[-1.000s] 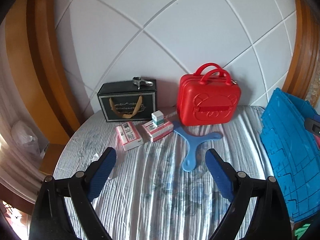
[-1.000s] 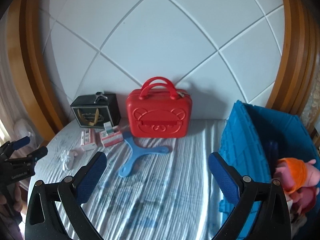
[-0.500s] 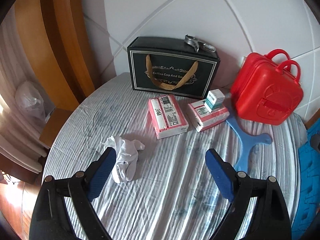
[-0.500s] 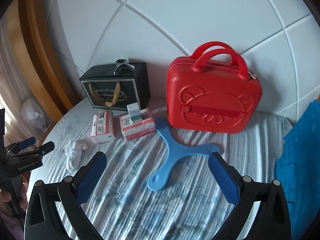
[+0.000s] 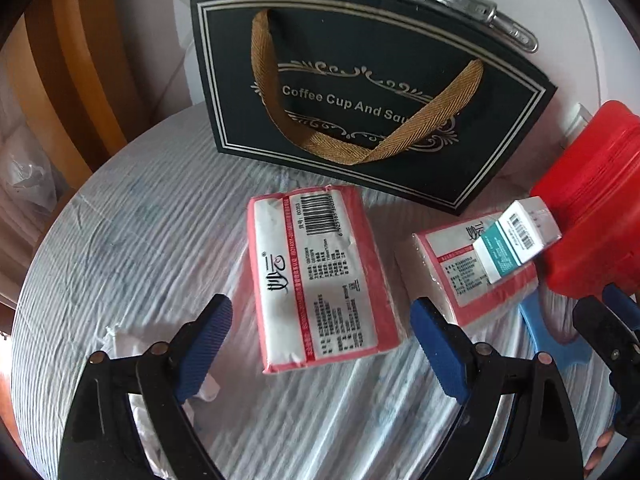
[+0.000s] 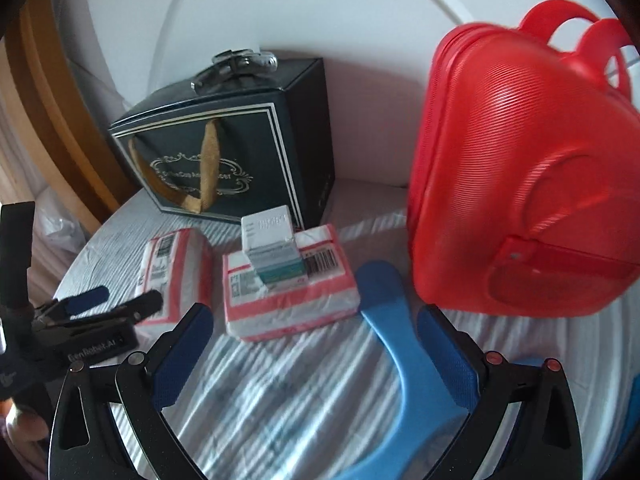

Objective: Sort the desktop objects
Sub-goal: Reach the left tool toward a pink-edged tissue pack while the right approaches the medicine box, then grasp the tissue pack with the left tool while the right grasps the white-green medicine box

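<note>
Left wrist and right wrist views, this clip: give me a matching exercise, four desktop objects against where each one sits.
Things:
1. small white-and-teal box
2. metal clip
3. crumpled tissue
4. blue boomerang-shaped piece

Places:
A. on top of the black gift box
B. at the foot of the red case
C. on a pink tissue pack
D. by the left fingers of the left gripper

Pairs: 1-C, 2-A, 3-D, 4-B
</note>
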`<state>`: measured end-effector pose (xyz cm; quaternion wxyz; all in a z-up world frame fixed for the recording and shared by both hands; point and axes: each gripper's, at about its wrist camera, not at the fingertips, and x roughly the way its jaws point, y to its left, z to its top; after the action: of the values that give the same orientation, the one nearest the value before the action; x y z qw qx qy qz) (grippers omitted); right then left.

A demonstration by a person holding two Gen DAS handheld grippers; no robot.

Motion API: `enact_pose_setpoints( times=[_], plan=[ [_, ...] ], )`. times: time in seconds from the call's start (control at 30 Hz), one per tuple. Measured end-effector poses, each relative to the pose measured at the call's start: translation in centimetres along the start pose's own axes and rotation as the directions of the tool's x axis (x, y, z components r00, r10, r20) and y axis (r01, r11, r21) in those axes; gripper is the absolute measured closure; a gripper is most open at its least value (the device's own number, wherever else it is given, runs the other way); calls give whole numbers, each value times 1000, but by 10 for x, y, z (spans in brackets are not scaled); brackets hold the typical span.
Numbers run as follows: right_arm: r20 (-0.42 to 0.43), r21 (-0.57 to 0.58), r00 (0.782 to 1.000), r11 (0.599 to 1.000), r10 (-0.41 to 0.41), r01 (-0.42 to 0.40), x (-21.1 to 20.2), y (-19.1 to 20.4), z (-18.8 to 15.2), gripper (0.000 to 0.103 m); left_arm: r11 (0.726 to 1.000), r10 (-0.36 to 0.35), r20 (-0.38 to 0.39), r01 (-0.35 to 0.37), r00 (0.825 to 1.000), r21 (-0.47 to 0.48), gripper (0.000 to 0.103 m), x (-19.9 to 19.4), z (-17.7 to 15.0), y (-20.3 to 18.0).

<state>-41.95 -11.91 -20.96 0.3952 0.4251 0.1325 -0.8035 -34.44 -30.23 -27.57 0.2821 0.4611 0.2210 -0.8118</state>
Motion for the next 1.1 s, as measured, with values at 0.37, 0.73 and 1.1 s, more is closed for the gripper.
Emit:
enact_pose_setpoints(
  times=[0.37, 0.73, 1.1],
  plan=[
    [60, 7, 995, 996, 83, -84, 50, 7, 5, 0, 998, 55, 4, -55, 998, 11, 12, 40, -1, -4],
    [154, -63, 987, 997, 50, -41, 64, 9, -8, 0, 996, 88, 106, -90, 990, 12, 18, 32, -15, -3],
    [253, -16, 967, 1000, -20, 24, 76, 2, -23, 66, 991, 126, 194, -130, 973, 11, 24, 22, -23, -13]
  ],
)
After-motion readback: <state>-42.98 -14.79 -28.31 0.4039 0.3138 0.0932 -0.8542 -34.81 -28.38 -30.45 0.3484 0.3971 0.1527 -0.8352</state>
